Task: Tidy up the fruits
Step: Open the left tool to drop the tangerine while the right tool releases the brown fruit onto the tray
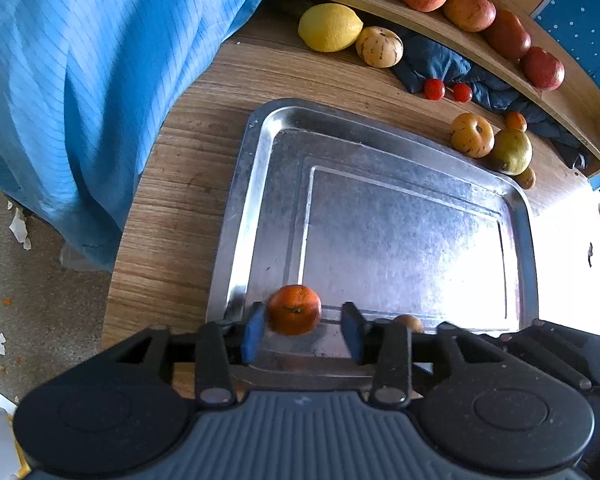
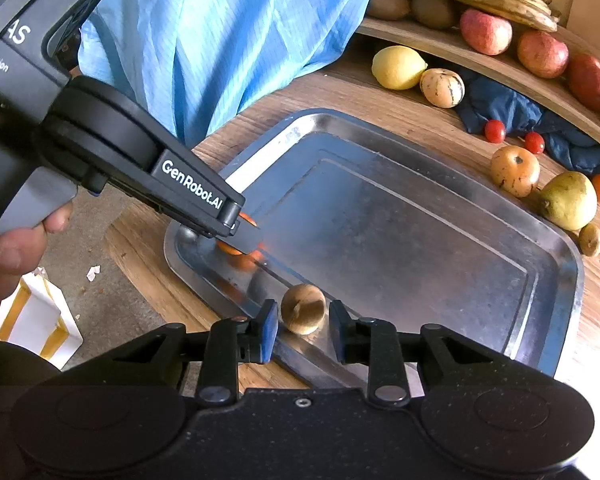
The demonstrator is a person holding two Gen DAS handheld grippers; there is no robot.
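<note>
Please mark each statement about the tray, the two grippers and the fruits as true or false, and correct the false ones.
1. The left gripper has its fingers on both sides of a mandarin. True.
2. The metal tray is full of fruit. False: only the mandarin and a small brown fruit lie in it.
3. The right gripper is shut. False: its fingers stand apart beside the brown fruit.
4. The lemon lies on the table outside the tray. True.
</note>
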